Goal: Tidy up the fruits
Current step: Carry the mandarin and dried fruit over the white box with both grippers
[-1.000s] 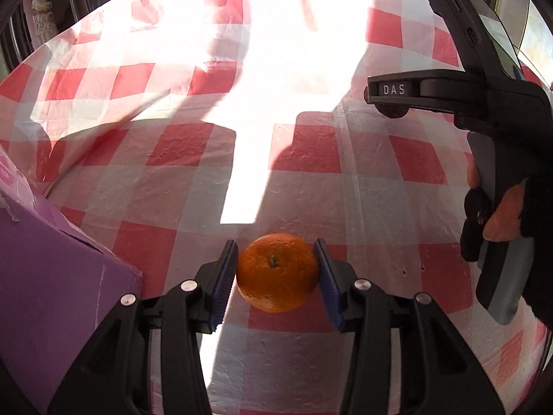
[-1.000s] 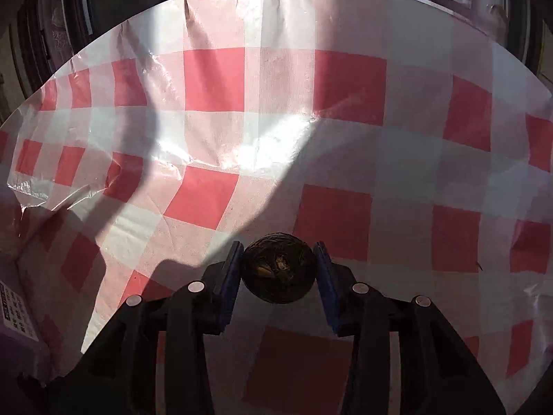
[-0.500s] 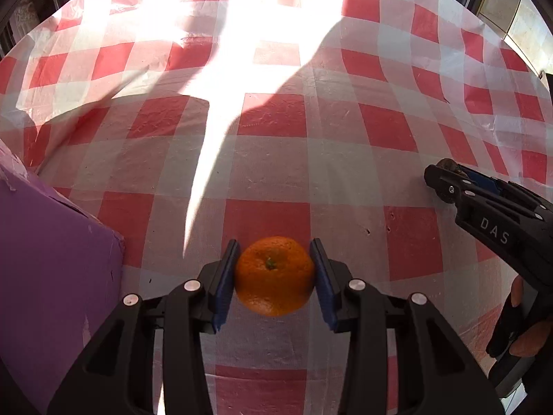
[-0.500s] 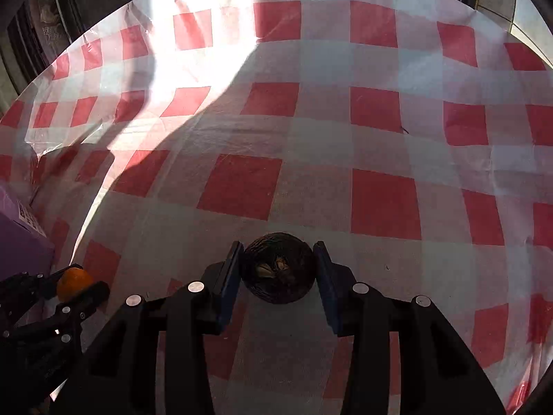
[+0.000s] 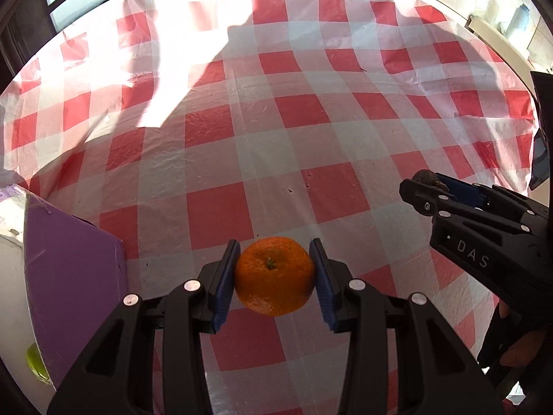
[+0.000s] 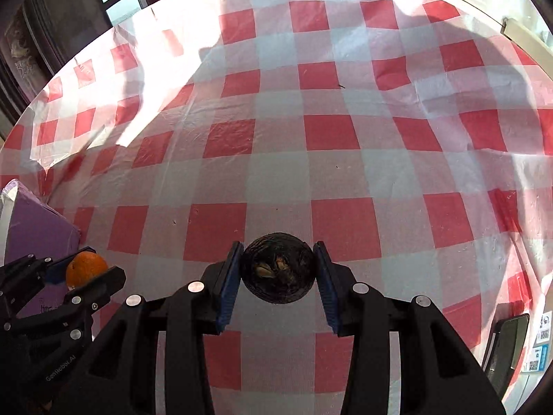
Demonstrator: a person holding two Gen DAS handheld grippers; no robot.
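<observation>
both grippers have lifted higher above the checked worktop [image 5: 242, 159]; left gripper [image 5: 274, 276] jaws hold an orange [image 5: 274, 275], right gripper [image 6: 278, 269] jaws hold a dark fruit [image 6: 278, 268], ready for sorting.

Right gripper clamped on a dark round fruit above the checked cloth

The right gripper [image 6: 278, 271] pinches the dark round fruit [image 6: 278, 268] between blue pads [image 6: 228, 283]; lower left, the left gripper [image 6: 81, 276] holds an orange [image 6: 84, 269] beside a purple box [image 6: 31, 224] on the red-and-white tablecloth [image 6: 311, 138]; a phone [image 6: 508, 349] lies lower right
</observation>
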